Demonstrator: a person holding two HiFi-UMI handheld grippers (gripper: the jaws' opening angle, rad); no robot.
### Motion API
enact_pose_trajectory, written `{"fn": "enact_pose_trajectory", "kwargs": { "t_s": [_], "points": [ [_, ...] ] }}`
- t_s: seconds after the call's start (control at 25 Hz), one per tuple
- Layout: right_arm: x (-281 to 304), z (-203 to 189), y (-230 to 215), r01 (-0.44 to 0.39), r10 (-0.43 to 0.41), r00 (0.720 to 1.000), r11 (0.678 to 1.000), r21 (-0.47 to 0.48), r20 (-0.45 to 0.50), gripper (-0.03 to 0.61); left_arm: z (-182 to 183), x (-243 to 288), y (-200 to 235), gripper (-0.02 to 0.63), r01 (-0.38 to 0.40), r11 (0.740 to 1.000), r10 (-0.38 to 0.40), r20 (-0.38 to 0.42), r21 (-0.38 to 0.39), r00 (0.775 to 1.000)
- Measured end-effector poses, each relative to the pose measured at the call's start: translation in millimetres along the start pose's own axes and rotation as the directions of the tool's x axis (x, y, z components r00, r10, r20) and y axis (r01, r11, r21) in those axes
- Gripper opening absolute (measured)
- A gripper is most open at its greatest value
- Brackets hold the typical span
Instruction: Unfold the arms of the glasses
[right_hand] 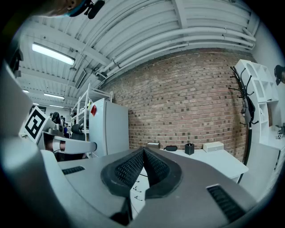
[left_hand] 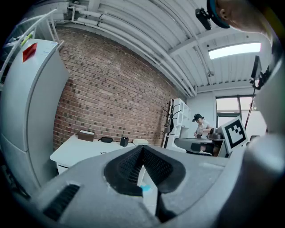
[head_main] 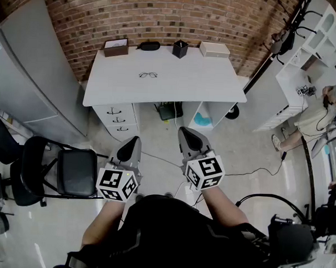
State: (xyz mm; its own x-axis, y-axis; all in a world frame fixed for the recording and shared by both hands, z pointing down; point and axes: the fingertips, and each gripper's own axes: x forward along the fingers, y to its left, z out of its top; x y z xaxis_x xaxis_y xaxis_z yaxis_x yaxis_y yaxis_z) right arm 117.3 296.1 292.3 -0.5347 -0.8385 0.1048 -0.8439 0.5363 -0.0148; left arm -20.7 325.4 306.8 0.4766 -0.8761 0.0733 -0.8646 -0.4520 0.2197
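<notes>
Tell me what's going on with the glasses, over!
Left gripper, right gripper shut, empty. Glasses on desk, far ahead, untouched. Chair at left, beside the path.

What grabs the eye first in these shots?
Low in the head view, the left claw and right claw, boldly patterned in black-and-white squares, are both shut and empty above the floor. Beyond them a white desk stands against a brick wall. The glasses lie on it a little left of its middle, well apart from both claws.
</notes>
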Motion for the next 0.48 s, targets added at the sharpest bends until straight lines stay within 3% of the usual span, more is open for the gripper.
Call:
{"fn": "enact_pose_trajectory", "kwargs": {
  "t_s": [0.48],
  "points": [
    [0.0, -2.2, 7.4, 0.001, -0.001, 1.0, 1.0, -0.005, -0.005, 0.008, 1.0, -2.0, 2.5, 0.008, 0.002, 1.0, -0.002, 0.003, -0.019, 1.0]
  ]
}}
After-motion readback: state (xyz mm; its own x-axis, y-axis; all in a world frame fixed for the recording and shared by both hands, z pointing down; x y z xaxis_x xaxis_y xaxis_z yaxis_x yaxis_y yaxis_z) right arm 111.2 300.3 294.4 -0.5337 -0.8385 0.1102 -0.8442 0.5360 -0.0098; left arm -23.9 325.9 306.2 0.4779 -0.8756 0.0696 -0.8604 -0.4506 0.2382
